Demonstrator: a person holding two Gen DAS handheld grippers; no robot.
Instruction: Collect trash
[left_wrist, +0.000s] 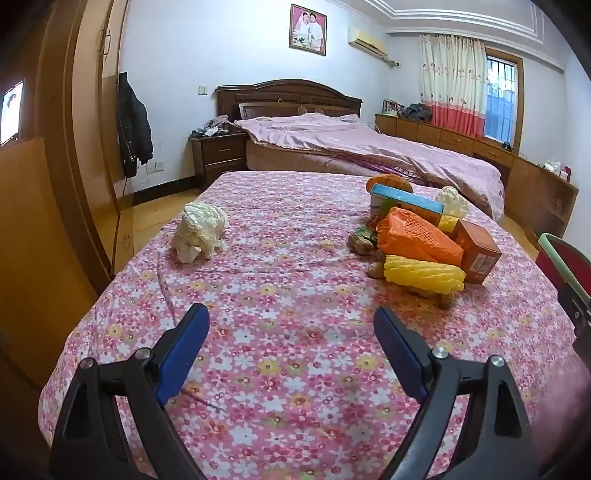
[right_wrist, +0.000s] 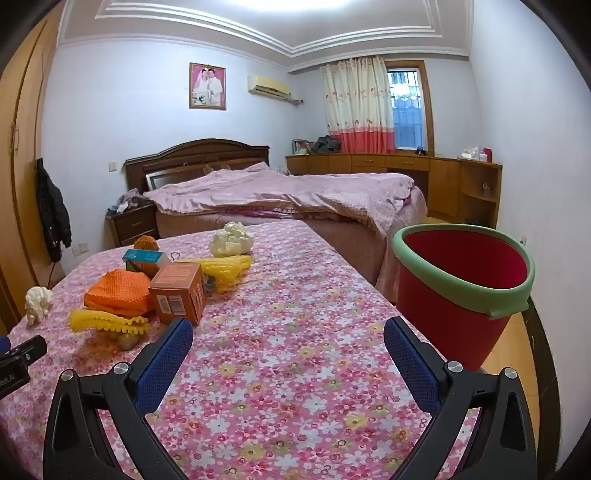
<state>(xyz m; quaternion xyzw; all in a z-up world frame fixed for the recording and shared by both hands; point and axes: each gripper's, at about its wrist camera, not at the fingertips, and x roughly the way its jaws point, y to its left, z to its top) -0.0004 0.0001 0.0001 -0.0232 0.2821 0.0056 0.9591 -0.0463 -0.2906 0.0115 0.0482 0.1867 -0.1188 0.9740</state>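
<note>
While nothing is yet being held, the left gripper (left_wrist: 291, 325) is being carried wide apart above the flowered worktop (left_wrist: 288, 362). In the left wrist view, a crumpled white wad (left_wrist: 201, 230) is lying alone to the left, well apart from the trash pile (left_wrist: 424, 240) on the right, so it is best being taken first, straddled squarely. In the right wrist view, the right gripper (right_wrist: 288, 336) is likewise being held wide and empty, and the red bucket (right_wrist: 461, 291) is standing just beside the worktop's right edge, ready for drops.
</note>
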